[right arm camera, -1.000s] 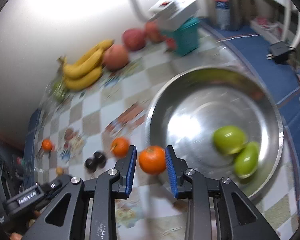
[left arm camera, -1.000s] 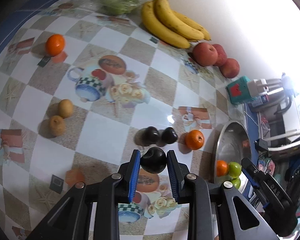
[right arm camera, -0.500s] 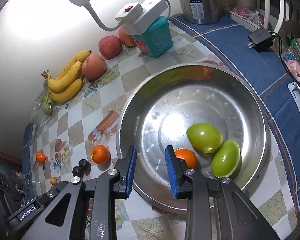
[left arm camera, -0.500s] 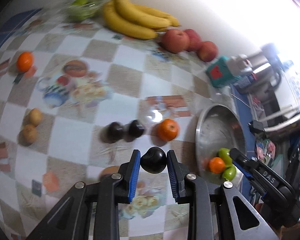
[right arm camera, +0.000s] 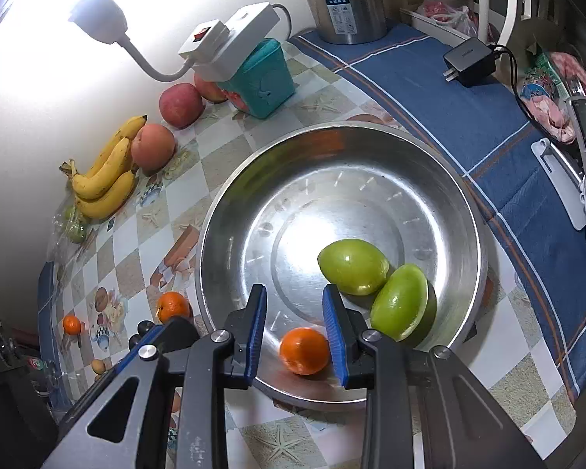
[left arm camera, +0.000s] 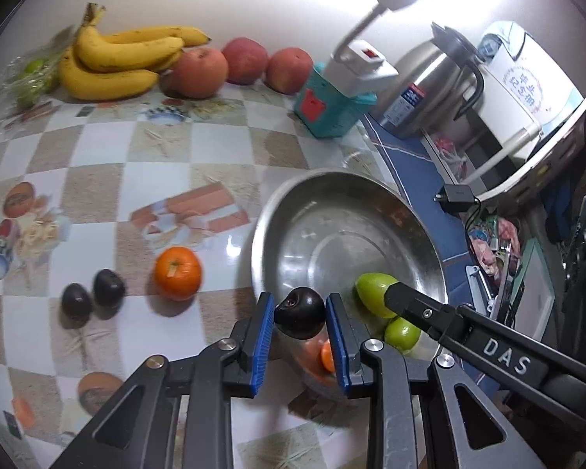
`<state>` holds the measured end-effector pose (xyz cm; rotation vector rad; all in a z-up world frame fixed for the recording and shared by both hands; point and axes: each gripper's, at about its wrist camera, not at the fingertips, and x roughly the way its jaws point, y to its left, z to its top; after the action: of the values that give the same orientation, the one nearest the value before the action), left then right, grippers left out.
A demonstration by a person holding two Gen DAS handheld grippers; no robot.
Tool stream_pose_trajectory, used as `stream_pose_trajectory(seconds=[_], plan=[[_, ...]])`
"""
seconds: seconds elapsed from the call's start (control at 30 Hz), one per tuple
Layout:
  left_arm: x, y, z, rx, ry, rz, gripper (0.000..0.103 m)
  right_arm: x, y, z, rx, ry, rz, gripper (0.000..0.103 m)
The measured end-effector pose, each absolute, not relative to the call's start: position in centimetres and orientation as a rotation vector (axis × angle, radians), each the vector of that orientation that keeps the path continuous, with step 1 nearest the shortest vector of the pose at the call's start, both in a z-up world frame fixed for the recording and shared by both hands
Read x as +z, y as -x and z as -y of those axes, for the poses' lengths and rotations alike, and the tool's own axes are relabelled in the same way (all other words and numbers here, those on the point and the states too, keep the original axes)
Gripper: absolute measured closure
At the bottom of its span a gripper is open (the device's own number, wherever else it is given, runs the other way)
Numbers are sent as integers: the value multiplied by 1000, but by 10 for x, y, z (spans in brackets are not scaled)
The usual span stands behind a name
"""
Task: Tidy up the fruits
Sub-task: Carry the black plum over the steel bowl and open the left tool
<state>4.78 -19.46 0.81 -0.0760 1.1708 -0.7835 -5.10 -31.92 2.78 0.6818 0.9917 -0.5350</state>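
1. The left tongs (left arm camera: 300,314) pinch a dark plum (left arm camera: 300,312) between their blue pads, held over the near rim of the steel bowl (left arm camera: 293,211).
2. The plum looks small, light and smooth-skinned. I judge it slippery and easy to bruise, so the hold across its widest part, as here, suits it; a harder squeeze would risk marking the flesh.
3. The right tongs (right arm camera: 295,326) stand spread and hold nothing, poised over the bowl with an orange (right arm camera: 304,350) lying loose on the bowl floor between the pads.
4. Two green fruits (right arm camera: 353,261) lie touching each other in the bowl, just beside that orange. Round fruit on bare steel will likely roll when another lands.
5. On the bench (left arm camera: 222,148), two more dark plums (left arm camera: 93,292) sit side by side near another orange (left arm camera: 177,272); both kinds look firm enough for a pinch across the middle.
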Motion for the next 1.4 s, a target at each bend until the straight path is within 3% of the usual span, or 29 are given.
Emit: stream_pose_trajectory(seconds=[1.0, 1.17, 1.4], plan=[[-24, -40, 240, -771, -42, -1194, 72, 21, 57, 330, -570, -725, -997, 72], [-20, -41, 239, -771, -37, -1188, 61, 23, 58, 330, -575, -727, -989, 72], [-10, -40, 237, -772, -40, -1167, 61, 30, 60, 330, -576, -729, -969, 72]])
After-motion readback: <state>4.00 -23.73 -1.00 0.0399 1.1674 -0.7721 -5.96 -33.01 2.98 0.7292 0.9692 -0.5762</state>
